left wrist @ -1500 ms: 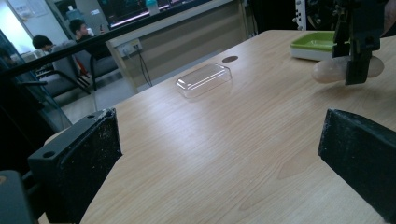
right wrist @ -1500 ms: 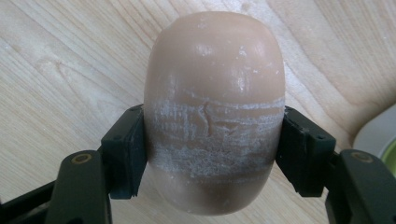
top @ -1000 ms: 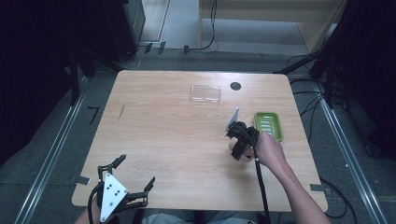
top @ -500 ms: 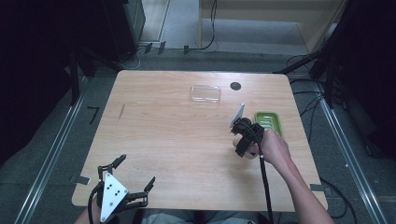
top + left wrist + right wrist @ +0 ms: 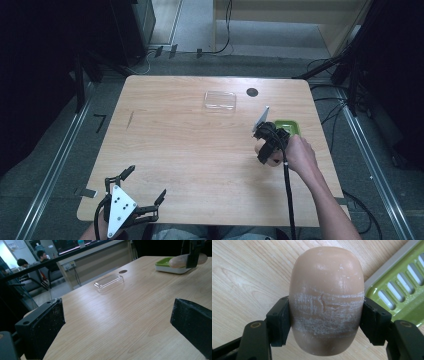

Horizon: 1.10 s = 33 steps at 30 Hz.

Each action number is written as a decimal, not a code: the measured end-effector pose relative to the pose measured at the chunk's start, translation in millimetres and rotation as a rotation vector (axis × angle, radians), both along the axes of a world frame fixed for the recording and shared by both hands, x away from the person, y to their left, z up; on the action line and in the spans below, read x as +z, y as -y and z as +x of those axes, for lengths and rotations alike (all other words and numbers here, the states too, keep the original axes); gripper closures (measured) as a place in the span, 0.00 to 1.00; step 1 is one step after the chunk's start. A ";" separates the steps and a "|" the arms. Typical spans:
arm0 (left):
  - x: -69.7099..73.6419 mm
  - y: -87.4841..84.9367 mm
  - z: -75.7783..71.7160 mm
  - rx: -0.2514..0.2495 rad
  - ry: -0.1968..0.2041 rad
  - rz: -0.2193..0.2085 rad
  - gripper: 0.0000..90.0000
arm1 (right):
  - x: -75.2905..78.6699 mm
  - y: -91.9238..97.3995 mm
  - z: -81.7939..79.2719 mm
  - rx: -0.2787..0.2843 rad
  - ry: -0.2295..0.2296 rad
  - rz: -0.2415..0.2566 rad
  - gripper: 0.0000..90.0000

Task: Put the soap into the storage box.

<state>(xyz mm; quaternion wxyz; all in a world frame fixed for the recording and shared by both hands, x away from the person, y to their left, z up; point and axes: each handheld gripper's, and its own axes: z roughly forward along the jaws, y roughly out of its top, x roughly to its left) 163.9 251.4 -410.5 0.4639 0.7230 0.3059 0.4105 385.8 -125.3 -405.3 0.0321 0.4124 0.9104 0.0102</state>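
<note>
On my tabletop [image 5: 190, 145] I count one beige oval soap bar [image 5: 327, 300], one green slotted soap dish [image 5: 292, 126], one clear plastic lid [image 5: 220, 100] and one dark round hole [image 5: 252, 92]. The right gripper [image 5: 325, 317] sits toward 3 o'clock on the tabletop; its fingers [image 5: 279, 320] press the soap bar from both sides, holding it just beside the dish's near rim. In the right gripper view the dish is cut off at the frame's edge, showing me one corner with four slots; the bar's lower end is cut off by the bottom of the frame. I cannot tell whether the bar touches the wood. The left gripper [image 5: 134, 192] sits at about 7 o'clock near the tabletop's front edge, its fingers [image 5: 42, 327] spread wide with nothing between them. The lid lies toward 12 o'clock, the hole just right of it. In the high view the bar is mostly hidden behind the right gripper. Two seated people show blurred beyond the tabletop in the left gripper view.
</note>
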 end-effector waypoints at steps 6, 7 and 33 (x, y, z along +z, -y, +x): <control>0.1 0.0 0.0 -0.001 0.000 0.000 0.00 | 4.6 6.3 3.0 -0.013 0.008 0.009 0.37; 0.0 0.0 0.0 0.000 0.000 0.000 0.00 | 4.6 6.3 3.0 -0.013 0.008 0.009 0.37; -0.1 0.1 0.1 0.002 0.001 -0.003 0.00 | 13.3 26.1 17.5 -0.063 0.015 0.015 0.37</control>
